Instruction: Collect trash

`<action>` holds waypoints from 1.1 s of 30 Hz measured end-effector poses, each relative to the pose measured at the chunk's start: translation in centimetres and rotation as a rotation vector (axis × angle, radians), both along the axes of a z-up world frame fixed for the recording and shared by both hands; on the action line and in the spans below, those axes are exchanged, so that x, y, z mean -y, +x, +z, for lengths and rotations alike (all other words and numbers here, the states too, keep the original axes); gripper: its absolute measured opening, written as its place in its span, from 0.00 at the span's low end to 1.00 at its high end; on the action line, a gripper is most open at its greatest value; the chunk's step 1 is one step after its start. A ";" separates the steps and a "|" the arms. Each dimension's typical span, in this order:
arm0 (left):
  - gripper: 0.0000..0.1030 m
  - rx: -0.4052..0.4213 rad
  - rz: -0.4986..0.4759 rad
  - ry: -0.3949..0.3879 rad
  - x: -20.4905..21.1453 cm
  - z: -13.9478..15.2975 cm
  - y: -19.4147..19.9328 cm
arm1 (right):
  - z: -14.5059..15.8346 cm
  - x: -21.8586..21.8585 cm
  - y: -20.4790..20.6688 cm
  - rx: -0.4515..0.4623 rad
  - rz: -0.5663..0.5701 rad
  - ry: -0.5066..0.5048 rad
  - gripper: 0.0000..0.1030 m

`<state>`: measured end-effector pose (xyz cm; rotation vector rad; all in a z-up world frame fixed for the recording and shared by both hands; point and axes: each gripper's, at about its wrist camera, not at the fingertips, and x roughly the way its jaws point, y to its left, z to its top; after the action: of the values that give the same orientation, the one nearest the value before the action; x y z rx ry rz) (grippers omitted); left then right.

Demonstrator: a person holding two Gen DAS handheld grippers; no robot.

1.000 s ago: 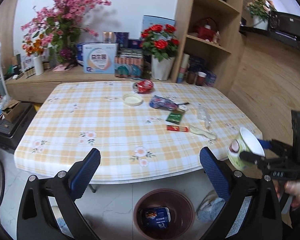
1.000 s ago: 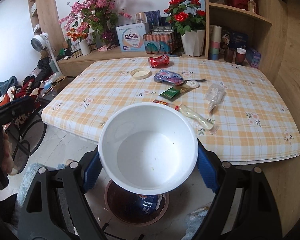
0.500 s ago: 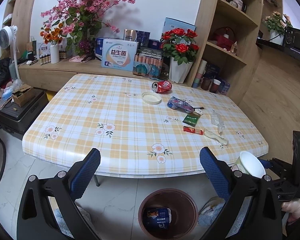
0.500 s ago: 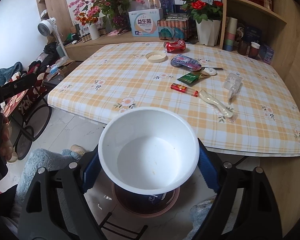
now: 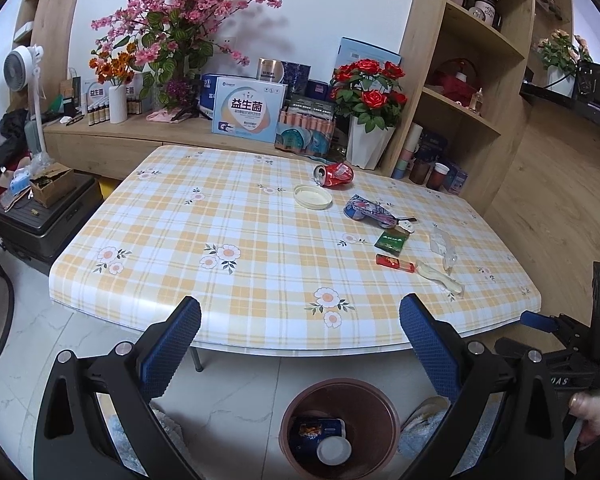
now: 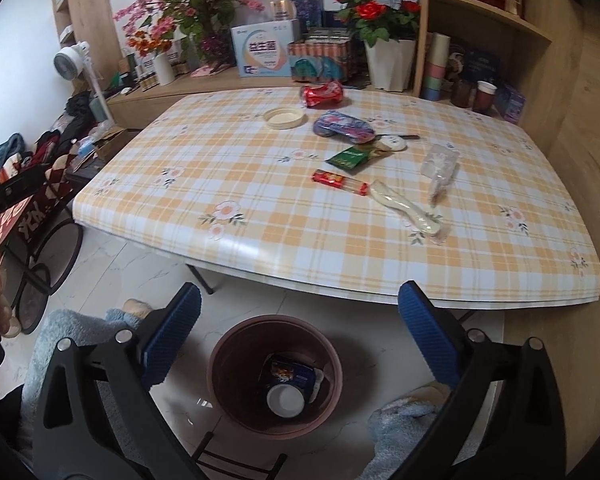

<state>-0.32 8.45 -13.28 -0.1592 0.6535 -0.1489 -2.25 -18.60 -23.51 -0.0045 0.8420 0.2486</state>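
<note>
1. One item fewer: the white bowl [image 6: 286,401] has dropped from the right gripper [image 6: 299,338], whose jaws have just been opening and stand empty, so a fresh pickup can begin.
2. Tabletop [image 6: 260,200] still holds litter (crushed can [image 6: 322,94] included).
3. Bin [image 6: 275,376] holds bowl and blue packet [image 6: 292,372].
4. Left gripper [image 5: 300,350] gapes empty.

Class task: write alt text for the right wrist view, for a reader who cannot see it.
The open right gripper hangs over a round brown bin holding a white paper bowl. Beyond, a crushed red can and wrappers lie on the yellow checked table.
</note>
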 end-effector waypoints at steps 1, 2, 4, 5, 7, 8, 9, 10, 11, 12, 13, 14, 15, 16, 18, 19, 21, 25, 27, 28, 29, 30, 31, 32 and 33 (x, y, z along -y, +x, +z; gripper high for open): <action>0.94 0.002 0.001 0.003 0.0 0.0 0.0 | 0.0 0.3 0.1 0.002 -0.011 -0.002 0.94; 0.94 0.003 0.002 0.008 0.0 0.0 0.0 | 0.1 0.8 0.1 0.008 -0.028 -0.006 0.94; 0.94 0.003 0.000 0.016 0.0 -0.2 0.1 | 0.1 1.3 0.2 0.013 -0.045 -0.010 0.94; 0.94 0.001 0.000 0.019 0.0 -0.3 0.2 | 0.1 1.6 0.3 0.014 -0.054 -0.011 0.94; 0.94 -0.002 0.000 0.024 0.1 -0.4 0.3 | 0.1 2.1 0.4 0.017 -0.067 -0.014 0.95; 0.94 -0.003 0.001 0.026 0.2 -0.4 0.3 | 0.1 2.2 0.4 0.016 -0.069 -0.014 0.95; 0.94 -0.004 0.002 0.029 0.3 -0.5 0.4 | 0.1 2.3 0.5 0.017 -0.071 -0.016 0.95; 0.94 -0.005 0.002 0.031 0.4 -0.5 0.5 | 0.0 2.4 0.5 0.018 -0.073 -0.017 0.95; 0.94 -0.007 0.002 0.035 0.5 -0.6 0.6 | 0.0 2.6 0.6 0.018 -0.075 -0.020 0.95; 0.94 -0.007 0.001 0.036 0.4 -0.6 0.5 | 0.0 2.6 0.6 0.020 -0.077 -0.023 0.95; 0.94 -0.008 0.001 0.039 0.5 -0.6 0.6 | -0.1 2.7 0.7 0.020 -0.079 -0.025 0.94; 0.94 -0.009 0.002 0.042 0.6 -0.7 0.7 | -0.1 2.8 0.8 0.021 -0.082 -0.028 0.95; 0.94 -0.010 0.001 0.048 0.7 -0.8 0.9 | -0.1 2.9 0.9 0.022 -0.086 -0.031 0.95; 0.94 -0.011 0.000 0.053 0.9 -0.8 0.9 | -0.2 3.1 0.9 0.023 -0.090 -0.030 0.94; 0.94 -0.013 -0.001 0.067 1.1 -0.9 1.2 | -0.2 3.3 1.1 0.024 -0.098 -0.029 0.95; 0.94 -0.015 0.000 0.071 1.2 -1.0 1.4 | -0.4 3.5 1.3 0.022 -0.105 -0.029 0.95; 0.94 -0.018 -0.002 0.074 1.3 -1.1 1.7 | -0.6 3.7 1.6 0.016 -0.111 -0.030 0.95; 0.94 -0.029 -0.001 0.078 1.4 -1.5 2.5 | -1.0 4.3 2.4 0.010 -0.129 -0.024 0.95; 0.94 -0.037 0.001 0.084 1.5 -1.8 3.0 | -1.2 4.5 2.7 0.008 -0.133 -0.028 0.95; 0.94 -0.041 0.002 0.086 1.5 -1.9 3.3 | -1.3 4.6 2.9 0.007 -0.135 -0.029 0.95; 0.94 -0.045 0.003 0.086 1.5 -2.1 3.5 | -1.5 4.7 3.2 0.004 -0.136 -0.030 0.95; 0.94 -0.047 0.002 0.087 1.6 -2.2 3.7 | -1.5 4.8 3.4 0.003 -0.138 -0.030 0.95; 0.94 -0.049 0.002 0.088 1.6 -2.3 4.0 | -1.6 5.0 3.6 0.000 -0.142 -0.030 0.95; 0.94 -0.050 0.001 0.088 1.7 -2.4 4.1 | -1.7 5.1 3.8 -0.002 -0.146 -0.027 0.95; 0.94 -0.050 -0.001 0.087 1.7 -2.6 4.4 | -1.9 5.3 4.1 -0.007 -0.153 -0.021 0.95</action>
<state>4.06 6.73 -15.89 -0.0791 0.7087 -0.1179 1.85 -23.92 -25.38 0.0407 0.8473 0.0959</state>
